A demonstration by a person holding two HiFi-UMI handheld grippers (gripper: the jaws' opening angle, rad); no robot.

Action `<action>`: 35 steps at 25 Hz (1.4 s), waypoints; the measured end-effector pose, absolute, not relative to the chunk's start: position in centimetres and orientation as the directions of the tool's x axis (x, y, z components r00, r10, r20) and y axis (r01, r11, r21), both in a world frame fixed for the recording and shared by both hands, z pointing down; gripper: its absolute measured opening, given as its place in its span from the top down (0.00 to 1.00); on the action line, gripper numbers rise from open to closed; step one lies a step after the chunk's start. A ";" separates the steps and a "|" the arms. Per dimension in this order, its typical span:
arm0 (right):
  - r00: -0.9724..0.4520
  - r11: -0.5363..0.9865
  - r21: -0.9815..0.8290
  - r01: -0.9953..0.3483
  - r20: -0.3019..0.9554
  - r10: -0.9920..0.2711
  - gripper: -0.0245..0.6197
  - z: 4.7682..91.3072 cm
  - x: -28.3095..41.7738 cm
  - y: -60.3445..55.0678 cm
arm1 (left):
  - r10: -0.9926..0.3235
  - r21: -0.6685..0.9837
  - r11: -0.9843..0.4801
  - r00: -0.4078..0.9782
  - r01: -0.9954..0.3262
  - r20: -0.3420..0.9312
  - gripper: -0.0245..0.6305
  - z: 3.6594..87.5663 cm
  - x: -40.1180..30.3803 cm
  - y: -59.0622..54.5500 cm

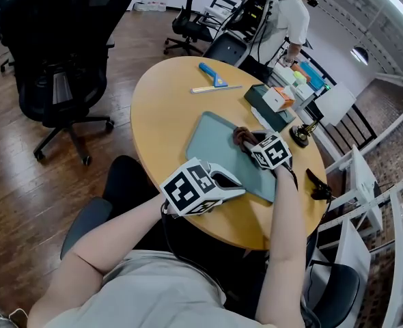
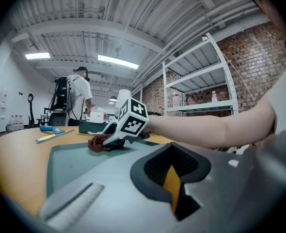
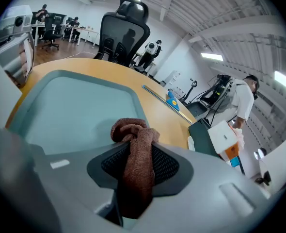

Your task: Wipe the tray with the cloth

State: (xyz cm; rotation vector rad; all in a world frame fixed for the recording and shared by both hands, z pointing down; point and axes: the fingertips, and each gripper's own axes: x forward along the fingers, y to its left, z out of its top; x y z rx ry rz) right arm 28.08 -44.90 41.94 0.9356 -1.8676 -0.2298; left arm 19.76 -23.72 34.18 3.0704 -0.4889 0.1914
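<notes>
The right gripper point(image 3: 136, 165) has its jaws closed on the brown cloth point(image 3: 129, 130). The cloth runs up between the two jaws. A bunched knot of it sticks out past the tips and sits on the green tray point(image 3: 70, 106), near the tray's far side.

The tray lies flat on the yellow table point(image 1: 164, 108). The left gripper point(image 1: 234, 186) rests at the tray's near edge. Its jaws are almost together, with only a thin yellow strip showing between them. It is well apart from the cloth.
</notes>
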 end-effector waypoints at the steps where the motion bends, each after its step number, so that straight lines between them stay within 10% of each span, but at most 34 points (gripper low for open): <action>1: -0.213 0.687 0.530 -0.497 0.693 -0.689 0.77 41.9 27.8 -45.0 | -0.308 0.007 -0.950 0.943 -0.311 0.125 0.47 34.2 19.8 -23.7; 35: -0.517 0.908 0.383 -0.169 0.750 -0.412 0.77 41.4 19.7 -30.3 | -0.303 0.021 -0.951 0.943 -0.309 0.134 0.47 34.3 19.6 -23.9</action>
